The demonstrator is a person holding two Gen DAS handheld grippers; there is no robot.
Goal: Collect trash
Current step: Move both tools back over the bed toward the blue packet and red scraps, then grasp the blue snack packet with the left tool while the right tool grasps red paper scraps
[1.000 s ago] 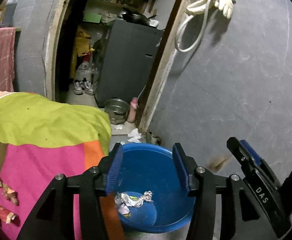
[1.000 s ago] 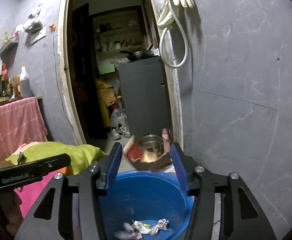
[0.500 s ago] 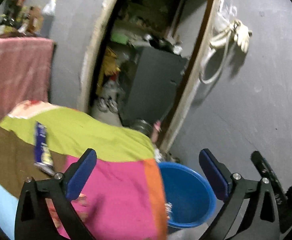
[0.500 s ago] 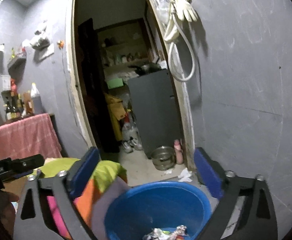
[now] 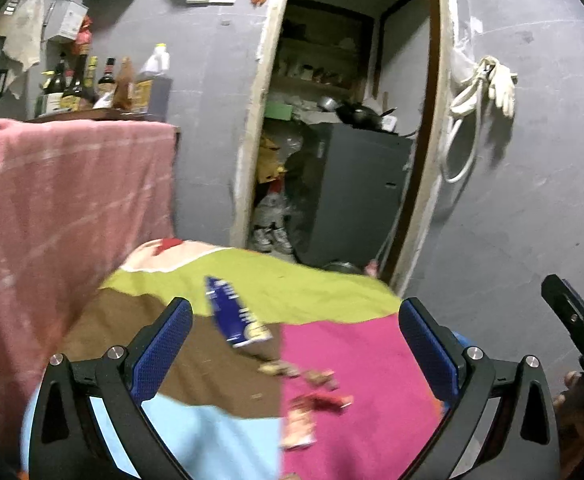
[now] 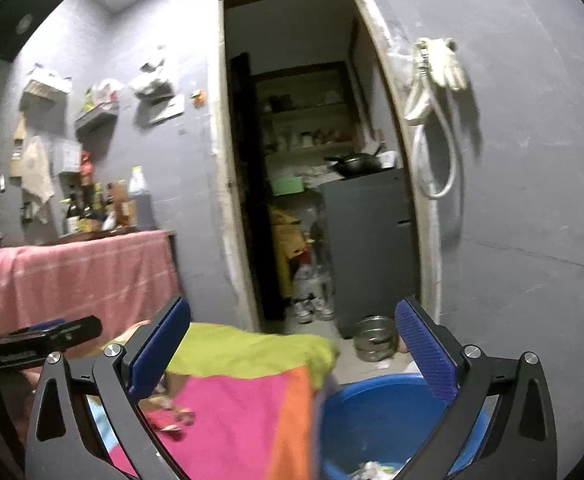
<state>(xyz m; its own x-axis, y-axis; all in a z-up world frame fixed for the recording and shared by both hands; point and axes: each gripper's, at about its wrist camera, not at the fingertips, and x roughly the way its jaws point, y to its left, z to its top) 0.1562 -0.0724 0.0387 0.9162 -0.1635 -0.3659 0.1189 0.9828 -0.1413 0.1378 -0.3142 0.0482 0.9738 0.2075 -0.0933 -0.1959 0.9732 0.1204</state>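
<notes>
- The left gripper has its blue-padded jaws spread wide with nothing between them; they have just been opening
- Below it lies a patchwork cloth in green, brown, pink and pale blue panels
- A blue wrapper lies on the cloth at about 12 o'clock from the gap between the jaws, across the seam of the green and brown panels
- Small crumpled scraps of reddish and tan trash lie on the pink panel at about 5 o'clock from the wrapper, blurred, so what they are made of cannot be told
- The right gripper is also wide apart and holds nothing; its jaws have just been opening too
- A blue tub stands on the floor just beside the hanging edge of the cloth, at 5 o'clock in the right wrist view, with crumpled paper trash at its bottom
- At 9 o'clock a pink towel drapes a table bearing bottles
- At 12 o'clock an open doorway shows a dark grey cabinet with a pan on top and a steel pot on the floor beside it
- At 2 o'clock a white glove and a hose hang on the grey wall
</notes>
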